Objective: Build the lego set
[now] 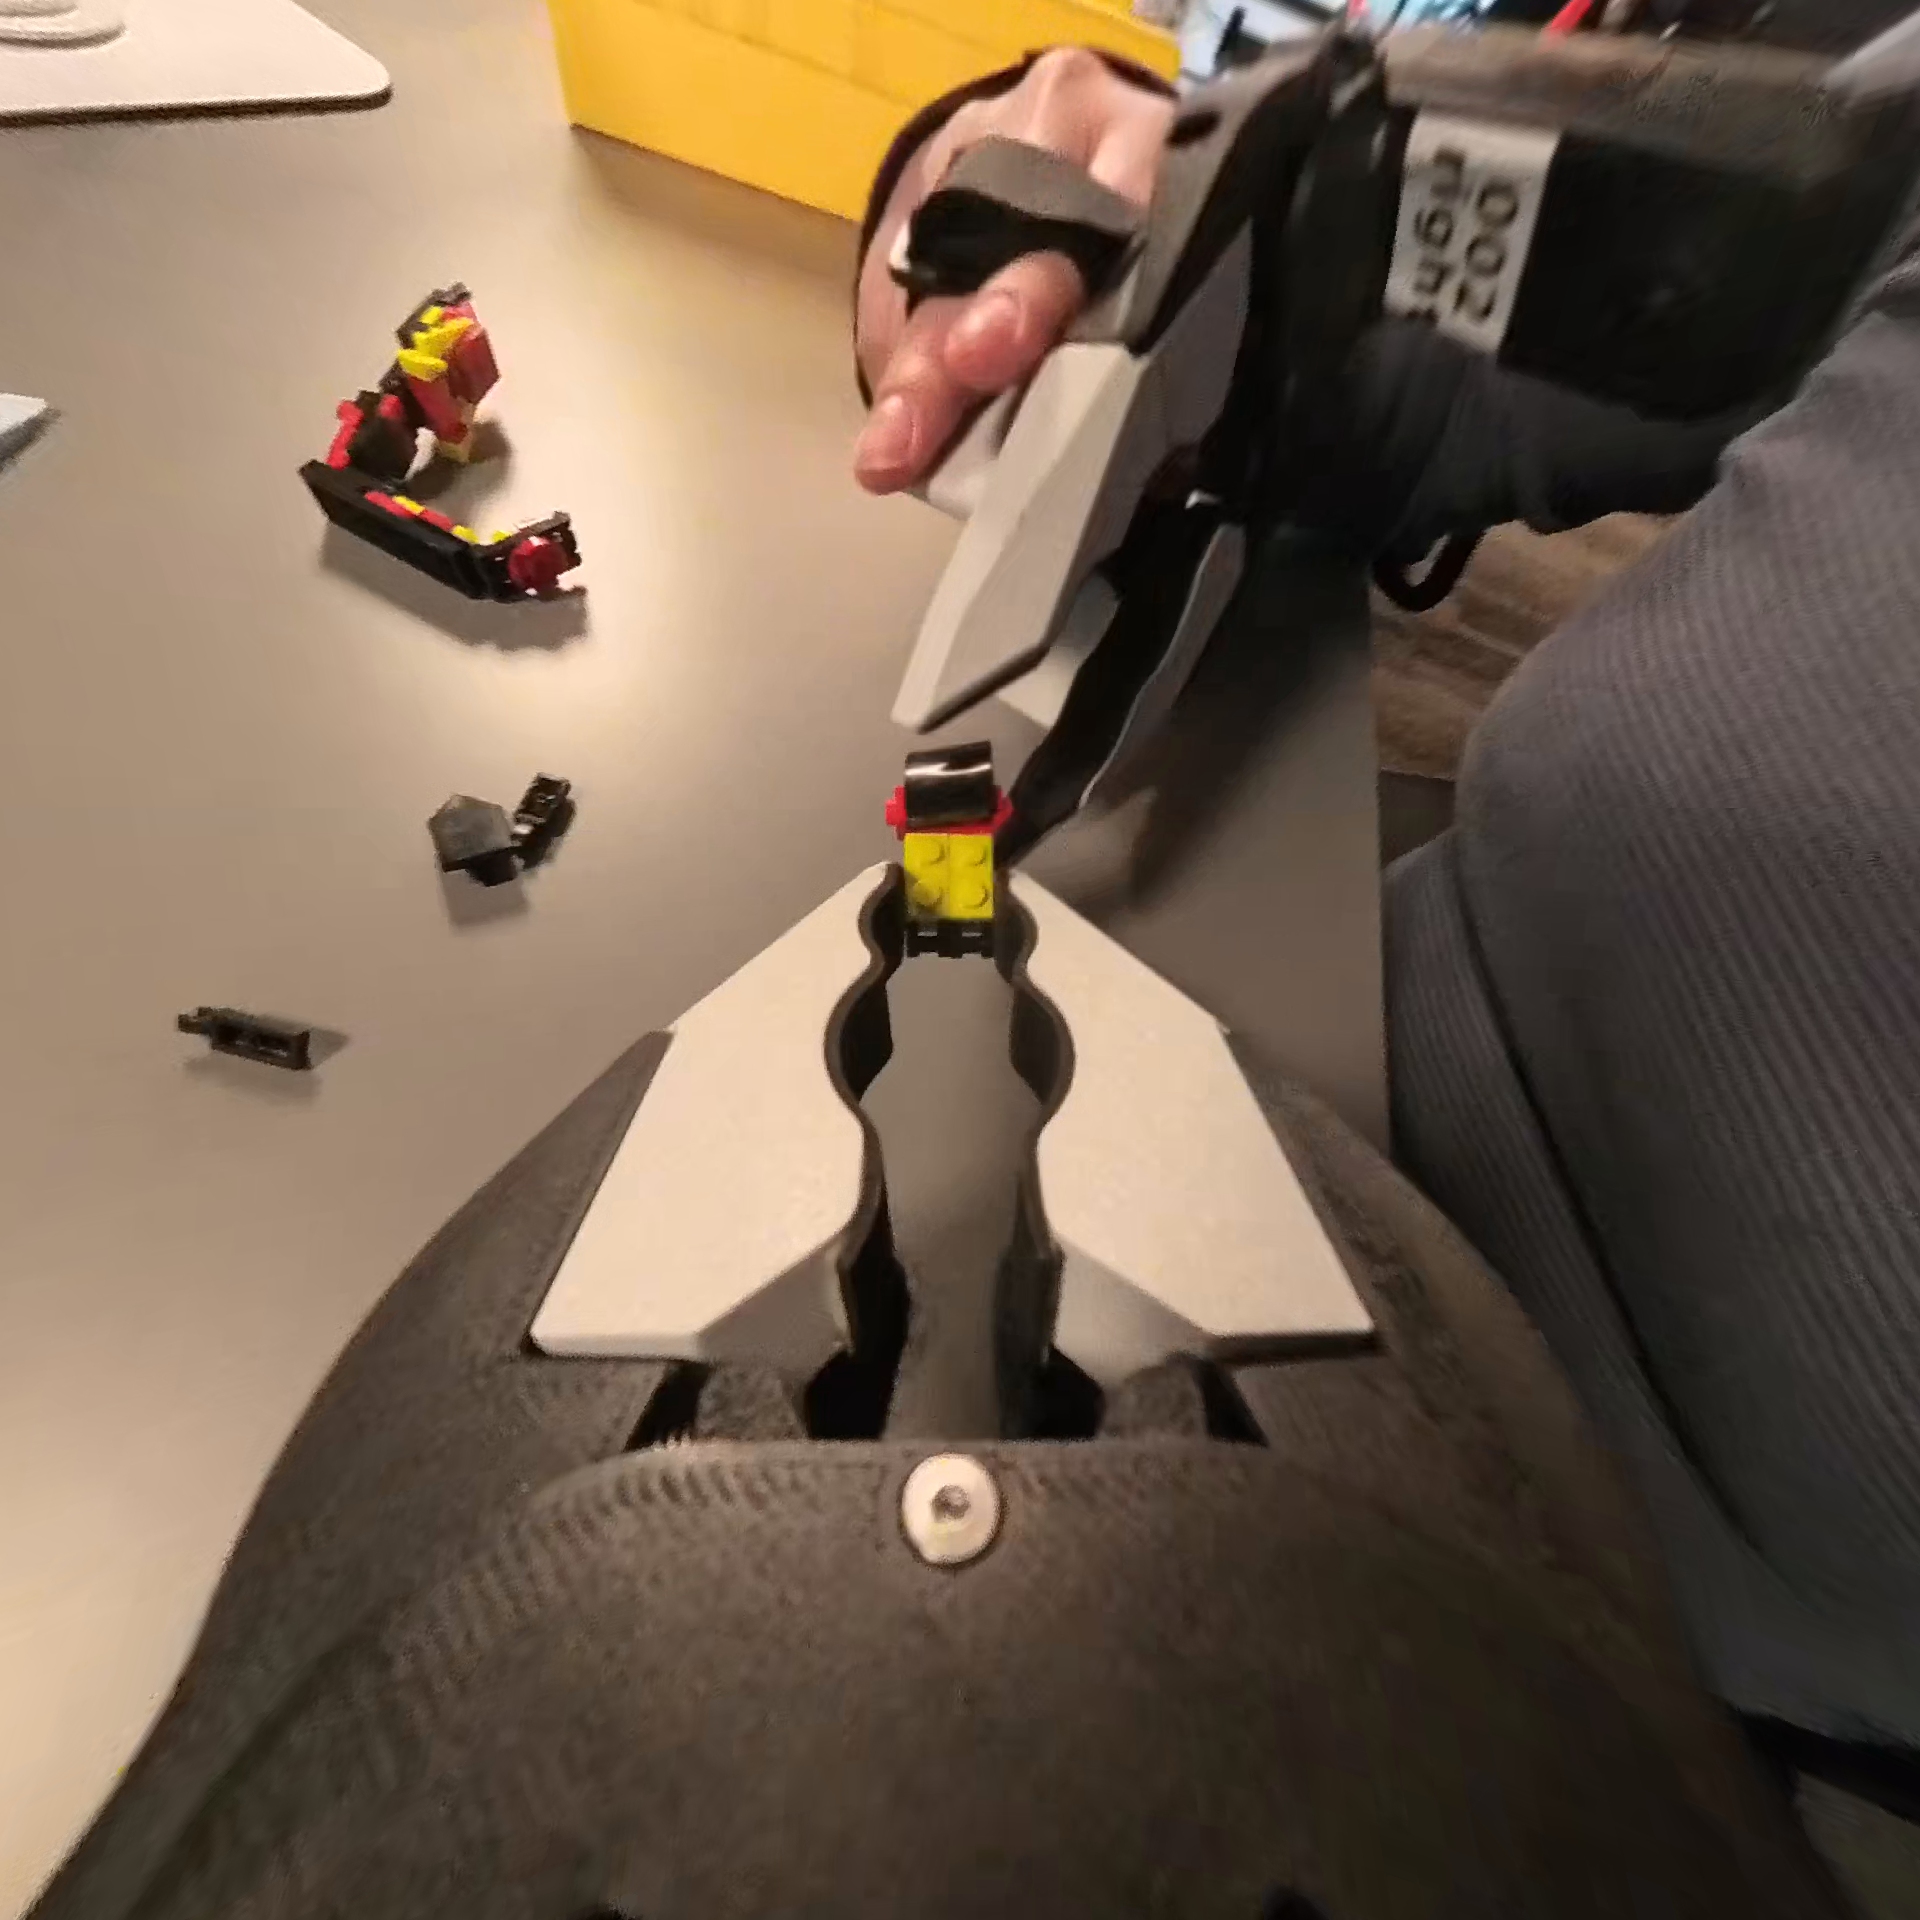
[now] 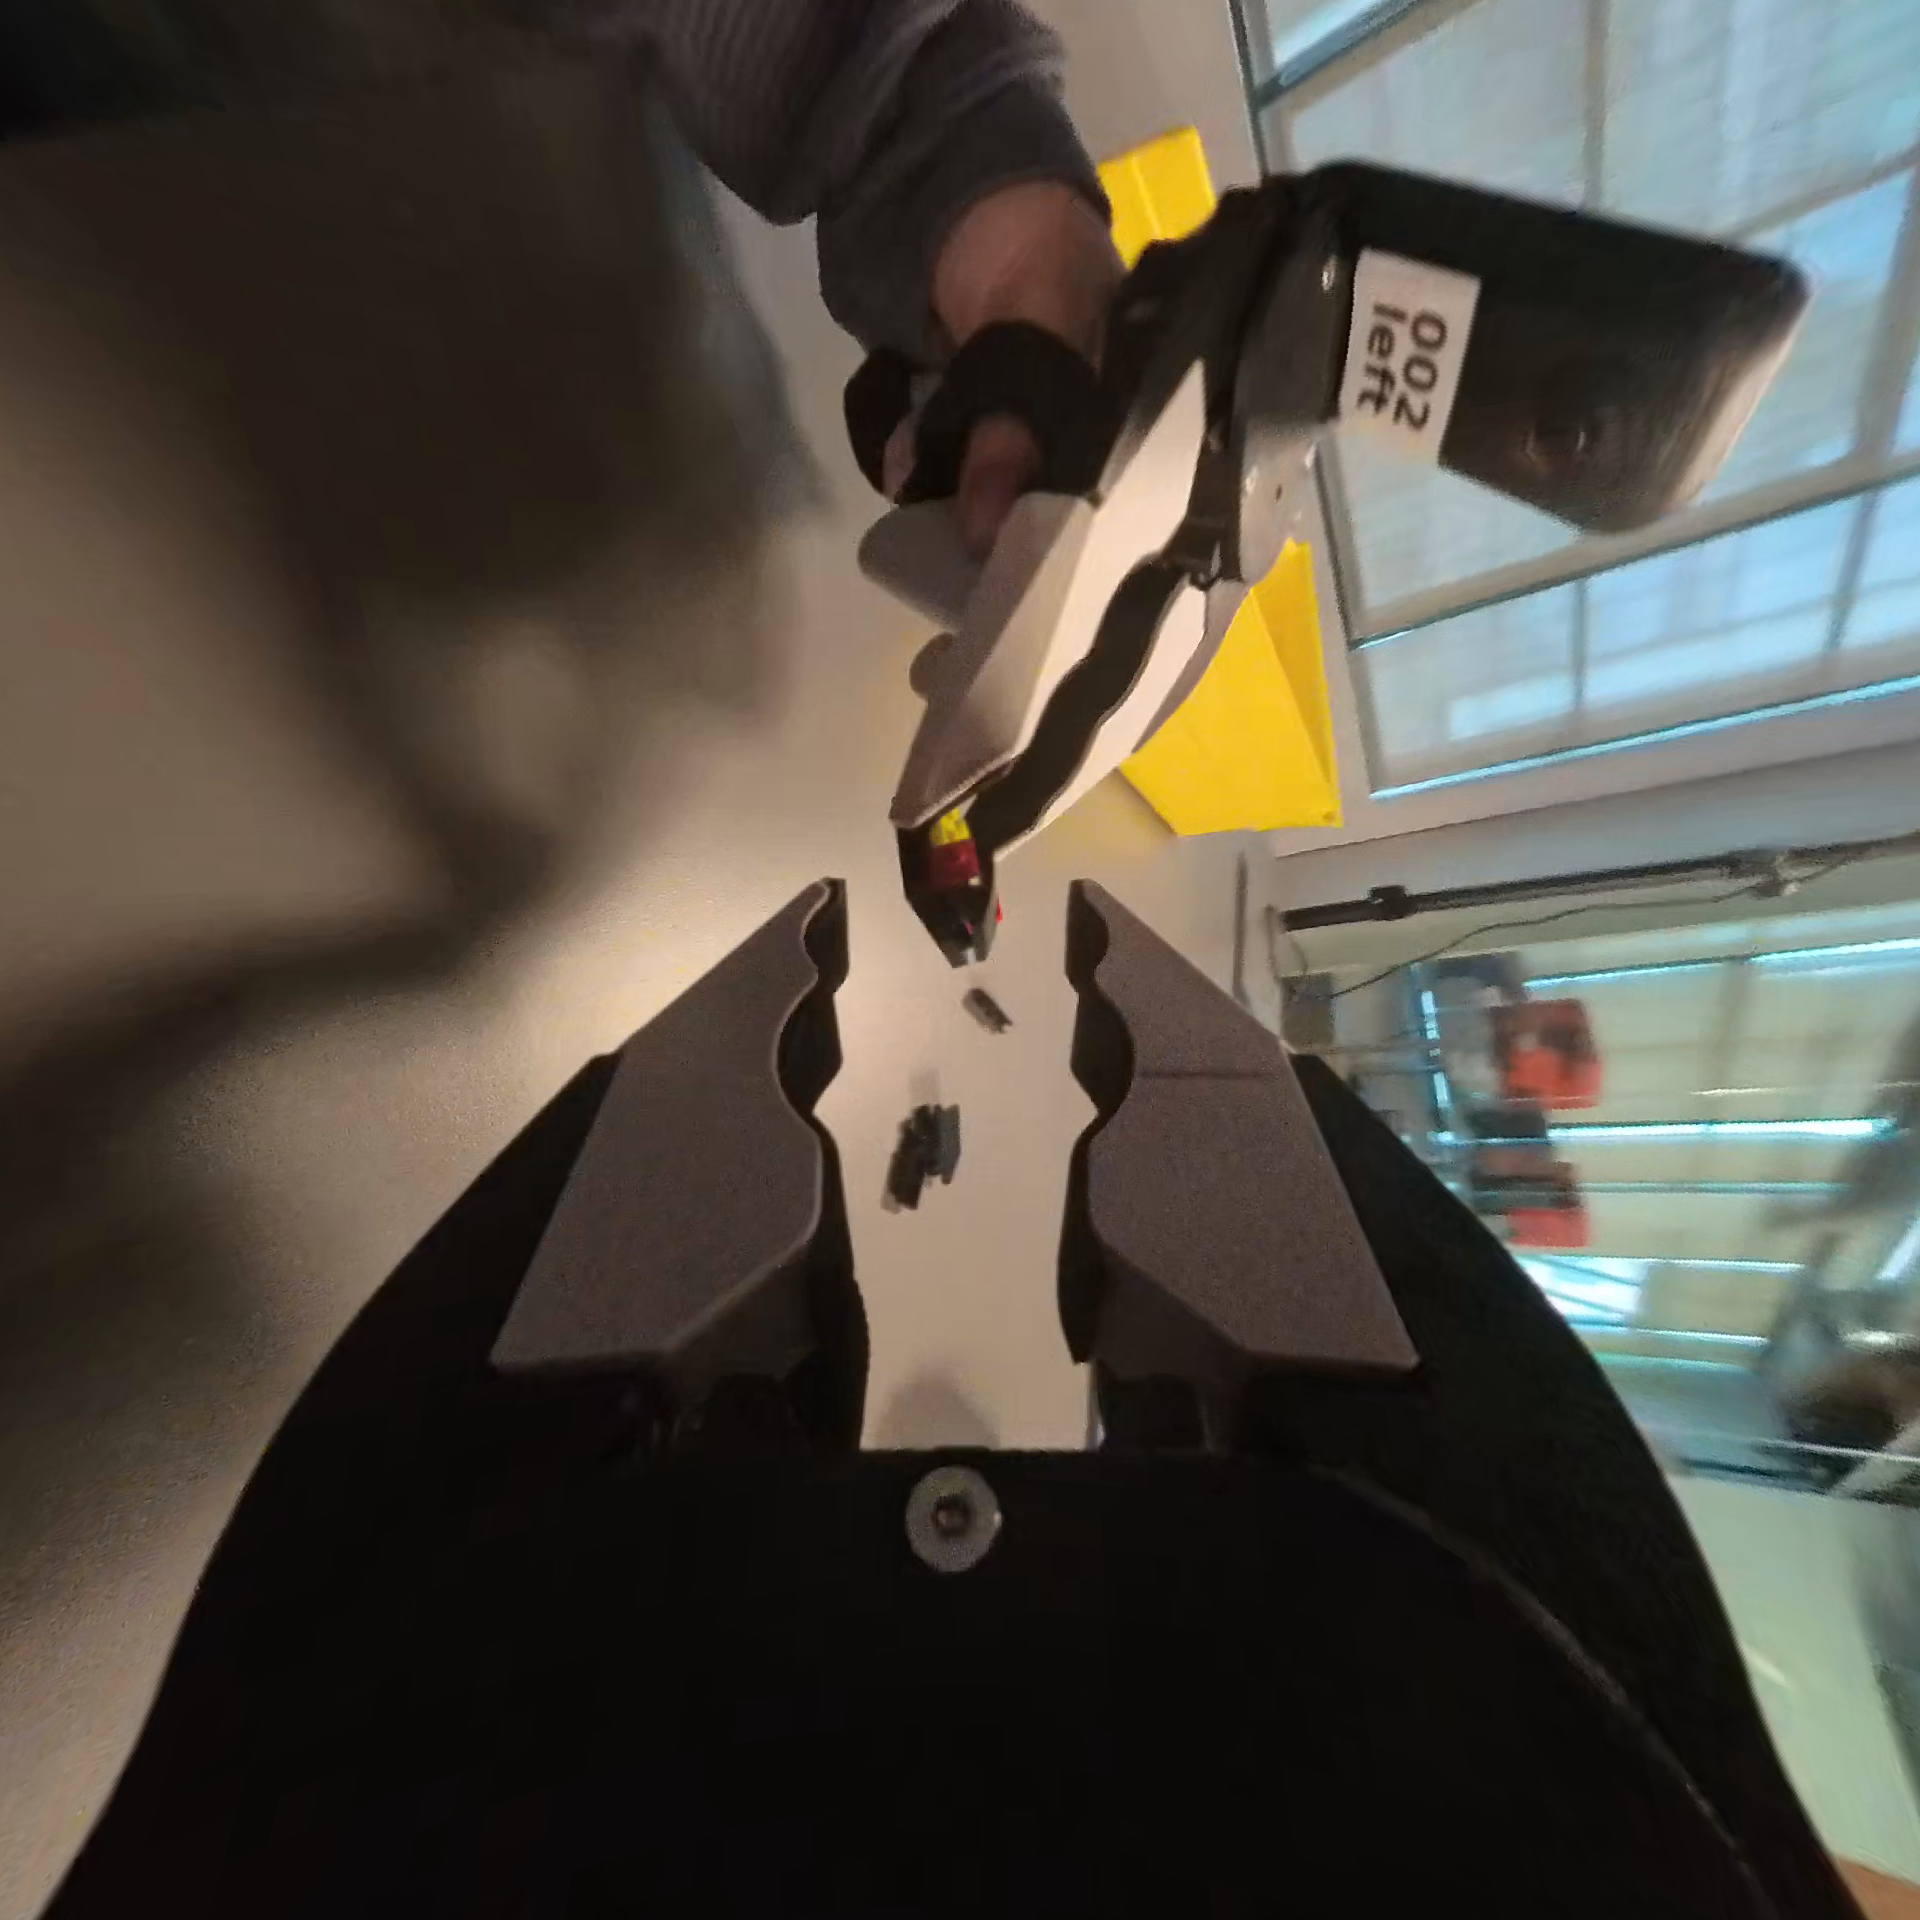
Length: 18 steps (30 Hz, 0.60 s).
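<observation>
Left wrist view shows the left hand-held gripper (image 1: 948,904) closed on a small lego piece (image 1: 948,852), a yellow studded block with a black curved cap, red nubs at the sides and a black bit underneath. The piece is pinched right at the fingertips and held above the table (image 1: 208,727). Just beyond it, close but apart, the right hand-held gripper (image 1: 997,717) points down toward the piece, with a person's hand (image 1: 966,332) wrapped round its grip.

On the table to the left lies a larger red, black and yellow lego build (image 1: 442,457) on a long black base. Nearer are two small black lego parts (image 1: 504,826) lying together and a flat black lego strip (image 1: 249,1036) by itself. A yellow box (image 1: 790,94) stands at the far edge of the table, and grey ribbed cloth (image 1: 1683,935) fills the right side.

In the right wrist view the right hand-held gripper (image 2: 956,904) has its fingers spread wide with nothing between them. Just ahead, the left hand-held gripper (image 2: 951,831) grips the lego piece (image 2: 951,883), which hangs from its tips. Blurred dark lego parts (image 2: 925,1148) lie on the table (image 2: 966,1299) below. Windows (image 2: 1610,416) fill the right side.
</observation>
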Motion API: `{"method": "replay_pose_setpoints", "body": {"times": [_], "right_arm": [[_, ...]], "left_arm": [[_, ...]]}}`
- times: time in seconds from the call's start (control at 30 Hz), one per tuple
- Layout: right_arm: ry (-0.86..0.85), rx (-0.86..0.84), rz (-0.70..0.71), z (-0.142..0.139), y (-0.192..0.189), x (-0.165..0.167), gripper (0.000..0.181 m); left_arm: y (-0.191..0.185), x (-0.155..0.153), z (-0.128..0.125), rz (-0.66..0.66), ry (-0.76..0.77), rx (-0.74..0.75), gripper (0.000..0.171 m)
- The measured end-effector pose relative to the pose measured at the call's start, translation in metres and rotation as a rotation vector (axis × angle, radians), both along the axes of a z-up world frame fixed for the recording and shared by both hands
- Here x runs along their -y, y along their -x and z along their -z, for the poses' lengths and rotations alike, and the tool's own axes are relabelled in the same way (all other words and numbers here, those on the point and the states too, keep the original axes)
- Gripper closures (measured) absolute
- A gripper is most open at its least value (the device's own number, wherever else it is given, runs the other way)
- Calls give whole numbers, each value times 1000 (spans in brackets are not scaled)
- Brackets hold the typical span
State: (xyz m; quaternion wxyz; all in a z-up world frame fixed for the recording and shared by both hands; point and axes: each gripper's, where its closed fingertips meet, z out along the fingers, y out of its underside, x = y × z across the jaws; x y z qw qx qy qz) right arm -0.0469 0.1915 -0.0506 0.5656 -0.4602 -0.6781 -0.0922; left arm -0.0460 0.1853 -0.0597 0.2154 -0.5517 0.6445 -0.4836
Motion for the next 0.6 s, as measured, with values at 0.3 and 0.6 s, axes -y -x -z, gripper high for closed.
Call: {"method": "replay_pose_setpoints", "body": {"times": [0.3, 0.6], "right_arm": [[-121, 19, -14, -1, 3, 2, 154], [-123, 34, -8, 4, 2, 3, 167]], "left_arm": [[2, 8, -7, 52, 124, 21, 156], [-1, 10, -1, 71, 148, 2, 156]]}}
